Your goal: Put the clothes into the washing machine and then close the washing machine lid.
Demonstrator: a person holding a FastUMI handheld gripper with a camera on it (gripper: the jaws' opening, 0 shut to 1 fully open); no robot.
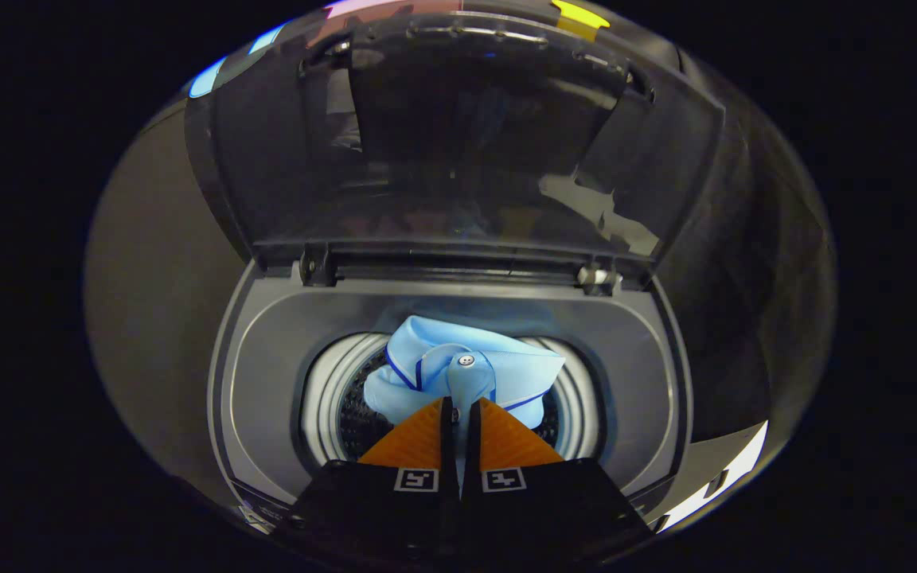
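A light blue garment with dark blue piping and a white button hangs bunched over the washing machine's round drum opening. My gripper is shut on a fold of this garment, its orange fingers pressed almost together with the cloth pinched between them. The garment sits just ahead of the fingertips, above the perforated drum. The machine's dark see-through lid stands upright on its hinges beyond the opening.
The grey top deck rings the drum opening. Two hinges hold the lid at the back edge. Dark booth walls stand to either side of the machine.
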